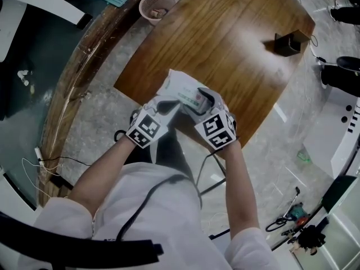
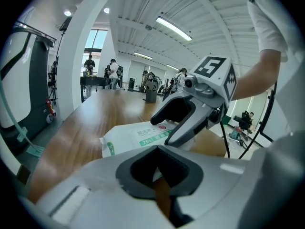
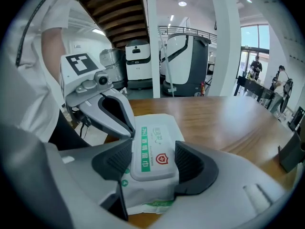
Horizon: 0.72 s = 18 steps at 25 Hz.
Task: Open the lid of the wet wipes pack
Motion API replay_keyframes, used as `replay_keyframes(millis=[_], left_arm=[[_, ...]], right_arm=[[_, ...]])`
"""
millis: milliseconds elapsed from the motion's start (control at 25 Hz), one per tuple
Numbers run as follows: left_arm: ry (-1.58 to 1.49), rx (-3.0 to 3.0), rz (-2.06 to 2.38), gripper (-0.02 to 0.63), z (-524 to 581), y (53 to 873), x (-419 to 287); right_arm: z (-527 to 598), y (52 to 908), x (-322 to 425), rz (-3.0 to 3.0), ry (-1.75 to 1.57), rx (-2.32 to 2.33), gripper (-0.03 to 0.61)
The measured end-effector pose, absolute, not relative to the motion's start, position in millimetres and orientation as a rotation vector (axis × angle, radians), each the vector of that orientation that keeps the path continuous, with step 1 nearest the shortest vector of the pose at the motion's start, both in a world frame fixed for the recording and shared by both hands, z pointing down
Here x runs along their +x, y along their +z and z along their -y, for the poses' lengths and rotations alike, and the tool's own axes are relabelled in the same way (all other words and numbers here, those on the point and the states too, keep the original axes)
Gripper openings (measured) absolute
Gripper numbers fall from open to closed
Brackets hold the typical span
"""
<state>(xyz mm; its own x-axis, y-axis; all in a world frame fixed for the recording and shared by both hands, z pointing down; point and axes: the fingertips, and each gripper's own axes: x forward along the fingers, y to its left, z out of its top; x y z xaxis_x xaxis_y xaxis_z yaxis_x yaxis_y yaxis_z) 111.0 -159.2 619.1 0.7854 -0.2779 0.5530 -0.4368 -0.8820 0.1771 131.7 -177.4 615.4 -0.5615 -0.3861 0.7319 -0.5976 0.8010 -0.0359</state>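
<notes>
A white wet wipes pack (image 1: 181,89) with green print lies at the near edge of the wooden table (image 1: 225,32). My right gripper (image 3: 153,165) straddles it, with both dark pads pressed against the sides of the flat white lid (image 3: 153,151), which lies shut. In the head view the right gripper (image 1: 203,101) is on the pack's right end. The left gripper (image 1: 169,107) comes in from the left, its jaws together, their tips against the lid's far left edge (image 3: 129,130). In the left gripper view the pack (image 2: 138,137) lies just beyond the jaw tips (image 2: 158,151).
A pink mesh basket (image 1: 156,5) stands at the table's far left corner and a black box (image 1: 288,43) at the far right. Cables and tools (image 1: 292,215) lie on the floor to the right. People stand far off (image 2: 112,73).
</notes>
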Motion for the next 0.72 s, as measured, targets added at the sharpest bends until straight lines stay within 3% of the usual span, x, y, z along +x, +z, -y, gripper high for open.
replay_keyframes(millis=[720], left_arm=[[0.761,2.701,0.500,0.003,158.7,618.5,111.9]], right_arm=[[179.3,616.2,133.3,2.225,0.552,0.614,0.287]])
